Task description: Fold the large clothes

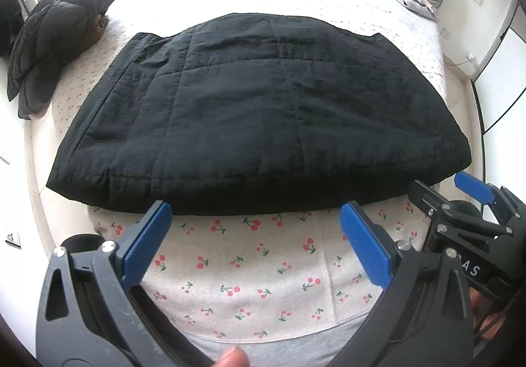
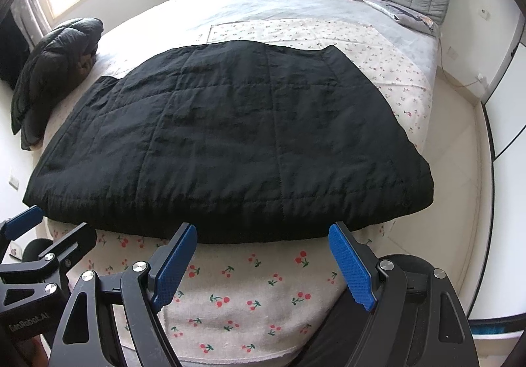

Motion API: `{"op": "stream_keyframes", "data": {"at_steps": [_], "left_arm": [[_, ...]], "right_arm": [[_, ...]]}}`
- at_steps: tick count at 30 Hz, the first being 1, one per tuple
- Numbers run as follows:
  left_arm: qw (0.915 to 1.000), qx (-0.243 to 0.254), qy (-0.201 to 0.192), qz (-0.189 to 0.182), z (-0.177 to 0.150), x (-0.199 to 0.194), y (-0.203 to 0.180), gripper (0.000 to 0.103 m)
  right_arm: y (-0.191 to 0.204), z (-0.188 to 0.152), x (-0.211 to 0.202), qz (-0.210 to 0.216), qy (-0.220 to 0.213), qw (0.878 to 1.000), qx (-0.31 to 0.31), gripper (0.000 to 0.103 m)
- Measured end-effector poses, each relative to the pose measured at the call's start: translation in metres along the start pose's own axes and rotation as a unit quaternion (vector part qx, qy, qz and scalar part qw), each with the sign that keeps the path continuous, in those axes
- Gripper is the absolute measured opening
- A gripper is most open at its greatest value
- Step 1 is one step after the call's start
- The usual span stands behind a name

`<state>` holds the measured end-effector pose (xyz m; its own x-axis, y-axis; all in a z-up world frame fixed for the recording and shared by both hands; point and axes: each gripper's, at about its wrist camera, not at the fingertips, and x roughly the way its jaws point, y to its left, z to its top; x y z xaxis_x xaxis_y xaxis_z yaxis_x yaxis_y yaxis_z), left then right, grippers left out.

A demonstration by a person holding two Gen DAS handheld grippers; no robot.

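Garment: black quilted jacket [image 1: 256,110], folded to a flat, wide pad with stitched squares and small wrinkles.
Place of garment: on the cherry-print sheet [image 1: 250,268] of the bed, its near edge toward both grippers.
Far left: a second dark puffy coat [image 1: 62,38] lies on the bed corner.
Left gripper [image 1: 256,219]: blue pads wide apart, nothing between them, tips just before the jacket edge.
Right gripper [image 2: 263,240]: jaws also wide apart, holding nothing, tips near the same edge.
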<state>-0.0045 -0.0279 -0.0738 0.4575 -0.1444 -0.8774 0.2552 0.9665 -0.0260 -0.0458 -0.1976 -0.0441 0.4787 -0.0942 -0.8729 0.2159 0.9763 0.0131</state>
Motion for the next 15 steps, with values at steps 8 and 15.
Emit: {"op": "stream_keyframes", "data": {"at_steps": [8,15], "left_arm": [[1.0000,-0.001,-0.007,-0.002,0.0007,-0.0024,0.0021,0.102],[0.9999,-0.003,-0.011,-0.001,0.0008,-0.0046,0.0023,0.102]], "right_arm": [[0.0005,0.0003,-0.0007,0.000,-0.002,1.000,0.002,0.084],[0.0000,0.0001,-0.0005,0.001,-0.002,1.000,0.003,0.084]]}}
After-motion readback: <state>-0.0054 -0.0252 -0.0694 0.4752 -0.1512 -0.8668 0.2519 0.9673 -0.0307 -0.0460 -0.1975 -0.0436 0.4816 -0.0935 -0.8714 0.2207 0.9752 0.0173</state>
